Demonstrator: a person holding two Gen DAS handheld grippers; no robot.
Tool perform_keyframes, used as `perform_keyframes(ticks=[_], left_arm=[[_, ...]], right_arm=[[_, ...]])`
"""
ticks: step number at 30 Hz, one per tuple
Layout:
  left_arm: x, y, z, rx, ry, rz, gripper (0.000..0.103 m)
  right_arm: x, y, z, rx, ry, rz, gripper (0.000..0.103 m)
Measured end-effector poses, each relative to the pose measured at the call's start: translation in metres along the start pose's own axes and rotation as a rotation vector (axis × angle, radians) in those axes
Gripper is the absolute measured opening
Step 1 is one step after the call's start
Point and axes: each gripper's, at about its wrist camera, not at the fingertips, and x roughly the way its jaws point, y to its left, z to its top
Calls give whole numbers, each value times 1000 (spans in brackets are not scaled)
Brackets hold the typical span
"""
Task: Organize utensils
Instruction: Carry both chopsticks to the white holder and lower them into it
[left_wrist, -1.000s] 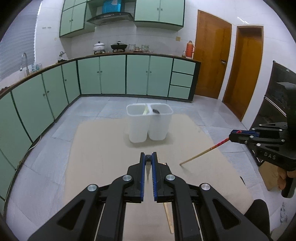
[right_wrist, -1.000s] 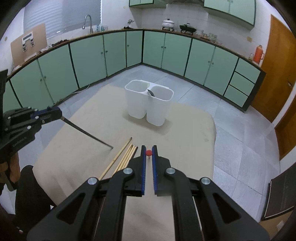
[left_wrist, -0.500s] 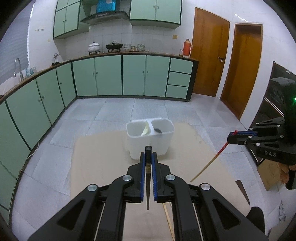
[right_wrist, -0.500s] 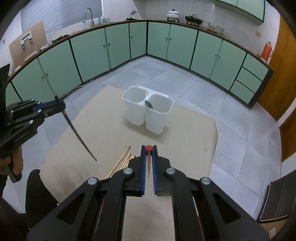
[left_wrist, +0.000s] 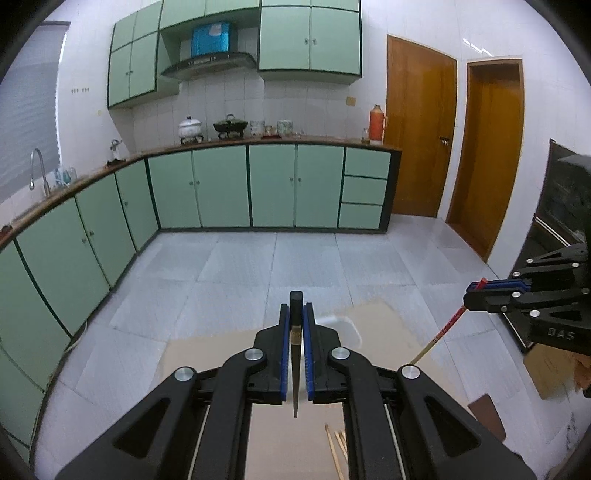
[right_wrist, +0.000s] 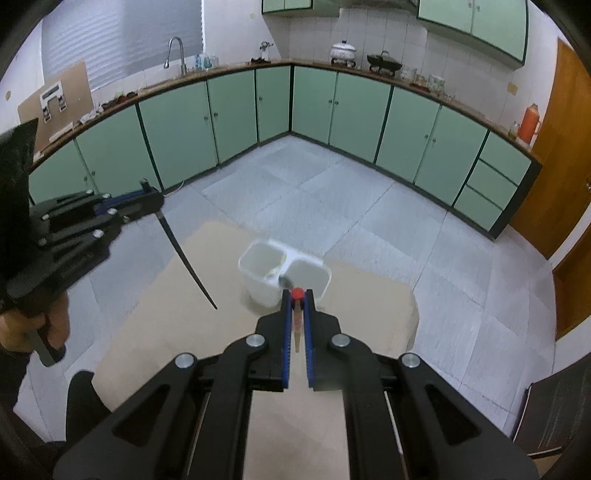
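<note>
Two chopsticks are hanging clear of the tan mat (right_wrist: 351, 299) now, where a second ago both tips were touching or just above it. That suggests both pickups are done and the carry toward the white two-compartment holder (right_wrist: 284, 273) is beginning. The left claw (left_wrist: 296, 325) is clamping a dark chopstick (right_wrist: 186, 260) near its blunt top end; its long axis is running steeply downward, tip slanting toward the holder in the right wrist view. The right claw (right_wrist: 297, 308) is pinching a red-tipped wooden chopstick (left_wrist: 445, 328) just below its red cap, and that one is also hanging steeply, light end down and angled toward the left claw's side. Both tips are stopping short of the holder, which is sitting on the mat ahead with a spoon-like piece already leaning in it. More loose wooden chopsticks (left_wrist: 338, 450) are lying on the mat beneath the left claw. Around everything, green cabinets (right_wrist: 332, 107) are lining the tiled kitchen.
</note>
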Motion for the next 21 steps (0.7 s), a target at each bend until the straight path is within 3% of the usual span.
perform_keyframes(ticks=[5, 10, 21], left_arm=[[19, 6, 37, -15, -35, 18, 7], [47, 13, 54, -42, -54, 23, 7], [121, 29, -2, -69, 66, 37, 7]], right_arm=[[2, -10, 41, 2, -32, -21, 5], [32, -23, 66, 23, -32, -34, 5], [133, -42, 39, 81, 93, -11, 6]])
